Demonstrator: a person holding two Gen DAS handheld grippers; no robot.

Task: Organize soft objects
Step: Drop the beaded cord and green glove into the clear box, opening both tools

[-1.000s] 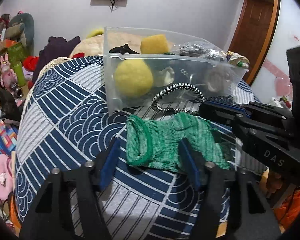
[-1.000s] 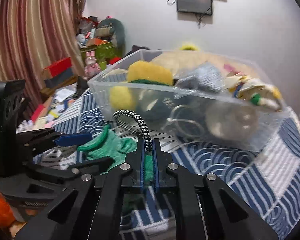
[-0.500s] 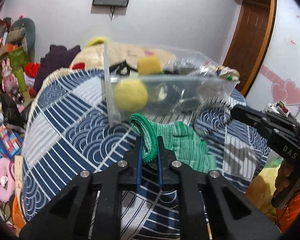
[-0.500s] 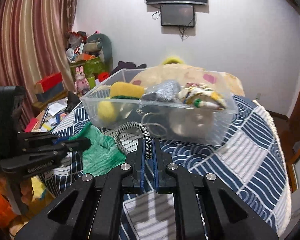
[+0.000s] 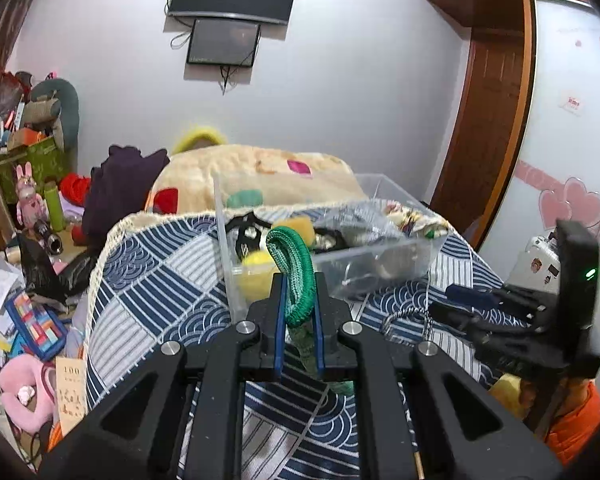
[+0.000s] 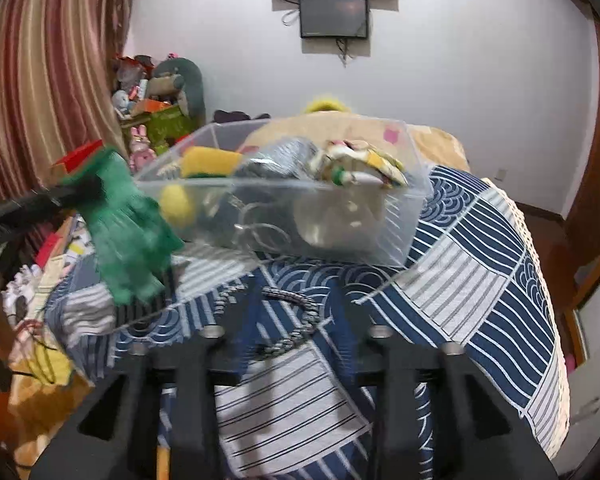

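1. Currently the left gripper [image 5: 298, 312] is lifting the green glove [image 5: 294, 276] off the patterned cloth [image 5: 152, 280]; its jaws are clamped on the knitted cuff, and in the right wrist view the glove [image 6: 130, 232] is hanging in the air just left of the clear bin [image 6: 396, 236].
2. Meanwhile the right gripper [image 6: 296, 320] is hovering low with its jaws apart, and the black-and-white cord [image 6: 300, 320] is lying on the cloth between its blurred fingers, gripped by nothing.
3. Judging by this, the step in hand is carrying the glove to the bin, which is already holding a yellow sponge [image 6: 210, 160], a yellow ball [image 6: 176, 206] and other soft things.
4. Next, the left gripper is needing to go up and over the bin's near wall [image 5: 364, 252] and open only once the dangling fingers of the glove are past the rim, since limp fabric is likely to snag there.
5. Compared with half a second ago, the glove is no longer lying on the cloth but is raised clear of it.
6. Likewise the right jaws, then shut on the cord and holding it up, are now standing open with the cord dropped onto the cloth.
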